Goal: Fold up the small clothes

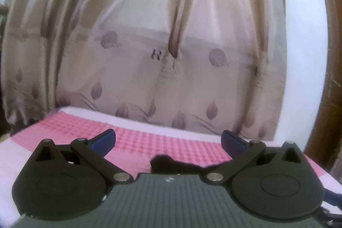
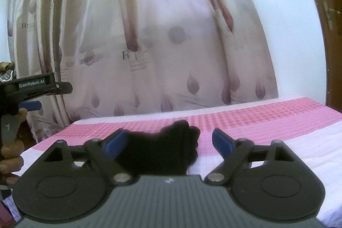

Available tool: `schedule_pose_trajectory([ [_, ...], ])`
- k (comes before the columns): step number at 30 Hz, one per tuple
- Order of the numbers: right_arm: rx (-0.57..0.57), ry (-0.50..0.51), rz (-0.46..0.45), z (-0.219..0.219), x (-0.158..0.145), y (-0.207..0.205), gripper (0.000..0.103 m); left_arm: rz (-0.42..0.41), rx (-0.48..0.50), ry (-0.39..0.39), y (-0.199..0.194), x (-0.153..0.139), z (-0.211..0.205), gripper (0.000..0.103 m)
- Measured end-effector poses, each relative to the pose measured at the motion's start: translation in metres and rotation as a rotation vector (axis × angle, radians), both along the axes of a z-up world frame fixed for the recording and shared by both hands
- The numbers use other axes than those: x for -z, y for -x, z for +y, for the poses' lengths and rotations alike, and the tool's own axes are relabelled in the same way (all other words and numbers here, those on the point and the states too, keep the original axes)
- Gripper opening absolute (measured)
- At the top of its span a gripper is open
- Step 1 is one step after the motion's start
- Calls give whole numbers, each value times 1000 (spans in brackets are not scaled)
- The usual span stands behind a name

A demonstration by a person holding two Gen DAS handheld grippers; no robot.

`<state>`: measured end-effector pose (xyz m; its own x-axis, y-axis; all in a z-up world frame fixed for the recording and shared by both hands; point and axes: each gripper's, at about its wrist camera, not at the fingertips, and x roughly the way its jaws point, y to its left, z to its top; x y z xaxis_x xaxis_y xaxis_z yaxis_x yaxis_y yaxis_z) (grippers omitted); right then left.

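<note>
Just black garment (image 2: 162, 149), crumpled, on pink bedspread (image 2: 267, 116)

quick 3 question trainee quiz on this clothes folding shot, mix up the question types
1. True or false: the right gripper has its jaws clamped on the black garment.
2. The bed cover is: A) blue striped B) pink and white C) plain green.
3. What hangs behind the bed?

Key
1. False: the jaws stand open, with the garment lying between them.
2. B
3. A beige curtain with a purple leaf print.
</note>
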<state>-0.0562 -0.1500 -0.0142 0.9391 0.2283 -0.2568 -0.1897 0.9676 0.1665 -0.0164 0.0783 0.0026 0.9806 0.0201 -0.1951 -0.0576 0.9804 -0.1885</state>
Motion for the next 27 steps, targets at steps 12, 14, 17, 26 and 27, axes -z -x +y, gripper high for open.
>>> schedule_pose_trajectory([
  [12,21,28,5,-1,-3,12,89,88,57,-55,6,12,-12,103],
  [14,25,30,10,-1,-2,14,89,95,62,-60,5,14,-13,103],
  [17,30,36,23,0,2,15,89,112,59,-96,3,21,-18,103],
  [26,32,43,31,0,4,19,89,91,61,-121,4,33,-22,103],
  [27,37,48,29,1,4,19,89,98,61,-121,4,33,-22,103],
])
